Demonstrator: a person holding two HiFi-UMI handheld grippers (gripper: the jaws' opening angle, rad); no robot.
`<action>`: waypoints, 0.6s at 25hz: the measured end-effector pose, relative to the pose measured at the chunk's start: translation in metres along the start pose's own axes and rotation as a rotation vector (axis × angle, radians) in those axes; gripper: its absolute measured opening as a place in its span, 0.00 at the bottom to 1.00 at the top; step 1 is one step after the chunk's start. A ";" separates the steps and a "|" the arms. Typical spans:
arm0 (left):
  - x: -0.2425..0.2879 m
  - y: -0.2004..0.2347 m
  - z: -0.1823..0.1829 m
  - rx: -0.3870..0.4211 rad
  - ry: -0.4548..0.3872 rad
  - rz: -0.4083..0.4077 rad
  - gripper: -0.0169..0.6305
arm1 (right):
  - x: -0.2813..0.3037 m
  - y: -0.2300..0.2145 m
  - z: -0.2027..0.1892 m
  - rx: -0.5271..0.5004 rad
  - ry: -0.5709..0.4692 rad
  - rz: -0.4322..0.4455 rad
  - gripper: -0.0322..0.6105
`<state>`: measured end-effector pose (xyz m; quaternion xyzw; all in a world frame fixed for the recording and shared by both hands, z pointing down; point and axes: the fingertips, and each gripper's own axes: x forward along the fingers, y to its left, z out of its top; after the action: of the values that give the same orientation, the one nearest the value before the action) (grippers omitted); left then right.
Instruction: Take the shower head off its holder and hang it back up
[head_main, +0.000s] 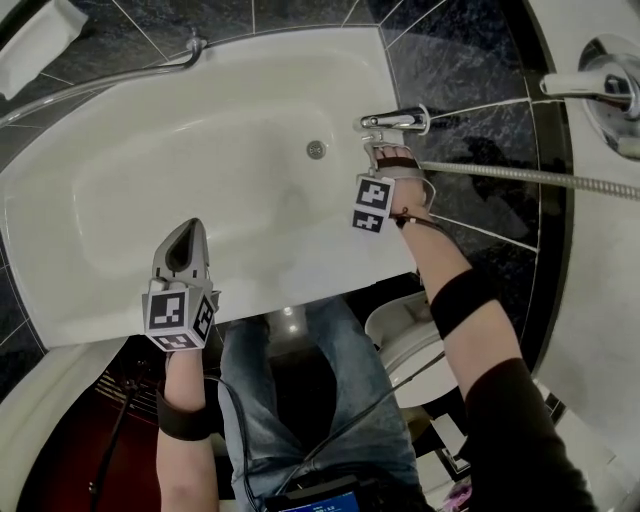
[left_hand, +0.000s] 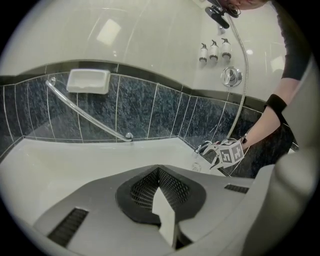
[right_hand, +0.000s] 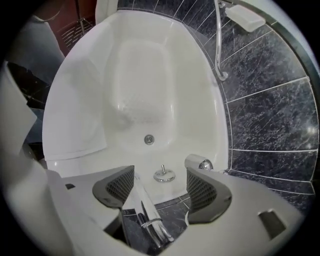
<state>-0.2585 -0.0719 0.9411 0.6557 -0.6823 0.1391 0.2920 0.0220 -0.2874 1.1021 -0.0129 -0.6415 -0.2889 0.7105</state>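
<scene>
My right gripper (head_main: 395, 155) points down at the tub's far corner, just short of a chrome deck fitting (head_main: 395, 121). Its jaws stand wide open (right_hand: 160, 171). A slim chrome handle (right_hand: 142, 207) that tapers to a ringed nut lies between them near the left pad, and neither pad presses on it. It looks like the shower's handle; its seat is hidden. The metal hose (head_main: 530, 177) runs from this gripper up the wall (left_hand: 245, 75) to a dark fitting (left_hand: 218, 14). My left gripper (head_main: 187, 230) hovers shut and empty over the tub's near rim (left_hand: 159, 175).
White bathtub (head_main: 120, 200) with its drain (head_main: 316, 150), a knob (right_hand: 164, 175) and a chrome spout (right_hand: 198, 162) on the rim. On the wall are a mixer valve (head_main: 600, 80), three bottles (left_hand: 214, 50), a grab bar (left_hand: 87, 115) and a soap dish (left_hand: 88, 81). A toilet (head_main: 400, 335) is behind.
</scene>
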 end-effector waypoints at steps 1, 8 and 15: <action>-0.004 0.000 0.004 0.000 -0.002 0.001 0.03 | -0.006 -0.002 0.003 0.005 -0.013 -0.008 0.62; -0.043 -0.005 0.050 0.020 -0.028 0.003 0.03 | -0.085 -0.021 0.025 0.136 -0.131 -0.084 0.48; -0.116 -0.017 0.122 0.049 -0.054 0.002 0.03 | -0.215 -0.044 0.040 0.398 -0.274 -0.139 0.10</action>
<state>-0.2713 -0.0488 0.7739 0.6655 -0.6869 0.1383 0.2572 -0.0351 -0.2243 0.8959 0.1321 -0.7755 -0.2006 0.5839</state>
